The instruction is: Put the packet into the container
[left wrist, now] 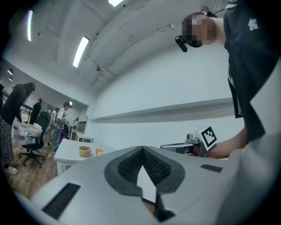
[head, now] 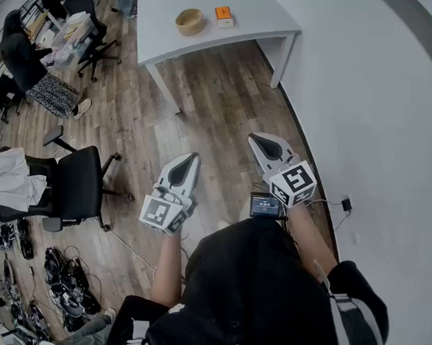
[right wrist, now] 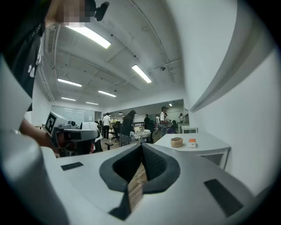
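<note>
An orange and white packet (head: 224, 16) lies on the white table (head: 248, 23) far ahead, beside a round tan container (head: 190, 22). The two also show small in the left gripper view, packet (left wrist: 99, 152) and container (left wrist: 84, 151), and in the right gripper view, packet (right wrist: 192, 142) and container (right wrist: 176, 142). I hold both grippers up in front of my body, well short of the table. My left gripper (head: 189, 159) is shut with nothing in it. My right gripper (head: 257, 139) is shut too, its tips meeting and nothing between them.
A black office chair (head: 75, 184) stands on the wood floor at my left. The white wall (head: 383, 106) runs along my right. People sit and stand at desks at the far left (head: 29, 52). Cables and gear lie on the floor at lower left (head: 39, 281).
</note>
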Demonstrator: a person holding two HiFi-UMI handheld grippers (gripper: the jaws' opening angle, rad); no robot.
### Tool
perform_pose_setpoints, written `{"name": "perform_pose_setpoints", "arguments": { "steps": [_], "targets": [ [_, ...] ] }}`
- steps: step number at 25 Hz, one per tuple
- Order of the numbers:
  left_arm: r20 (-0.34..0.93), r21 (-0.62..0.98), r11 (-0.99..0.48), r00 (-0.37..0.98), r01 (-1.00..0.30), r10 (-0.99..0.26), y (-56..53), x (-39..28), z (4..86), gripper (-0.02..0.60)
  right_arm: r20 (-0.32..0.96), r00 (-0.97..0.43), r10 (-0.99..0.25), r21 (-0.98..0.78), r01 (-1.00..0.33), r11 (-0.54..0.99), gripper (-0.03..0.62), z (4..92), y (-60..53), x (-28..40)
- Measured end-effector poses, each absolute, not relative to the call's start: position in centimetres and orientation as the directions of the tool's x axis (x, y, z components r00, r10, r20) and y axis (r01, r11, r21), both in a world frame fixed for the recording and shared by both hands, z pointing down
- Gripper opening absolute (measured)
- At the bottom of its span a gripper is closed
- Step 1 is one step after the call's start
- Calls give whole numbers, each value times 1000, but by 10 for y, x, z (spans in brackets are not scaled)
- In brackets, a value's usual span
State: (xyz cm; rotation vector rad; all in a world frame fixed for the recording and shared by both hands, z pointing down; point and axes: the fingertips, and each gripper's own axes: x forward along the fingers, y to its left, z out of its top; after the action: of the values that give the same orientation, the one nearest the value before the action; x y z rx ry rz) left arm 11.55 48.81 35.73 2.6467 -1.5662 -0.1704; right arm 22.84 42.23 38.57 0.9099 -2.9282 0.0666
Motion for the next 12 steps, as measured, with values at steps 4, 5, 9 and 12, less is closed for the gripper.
{"name": "perform_pose_setpoints", "arguments": {
  "steps": [4,5,9,12],
  "targets": [
    [-52,104,-490,487,-865,-872,471,106,357,8,90,-813,-575,-21,-579,815,22,383,405,221],
    [-53,104,-492,489,-864,-870,464,103,357,8,89,-811,-578,-20,-581,813,21,383,398,218],
    [-54,99,-518,515,-850,-856,426,96,372,8,92,-803,-588,-22,-592,805,22,390,358,208],
    [-10,104,-516,518,-850,-856,387,89,379,8,89,-798,-595,-40,-600,799,21,398,312,199]
  ]
}}
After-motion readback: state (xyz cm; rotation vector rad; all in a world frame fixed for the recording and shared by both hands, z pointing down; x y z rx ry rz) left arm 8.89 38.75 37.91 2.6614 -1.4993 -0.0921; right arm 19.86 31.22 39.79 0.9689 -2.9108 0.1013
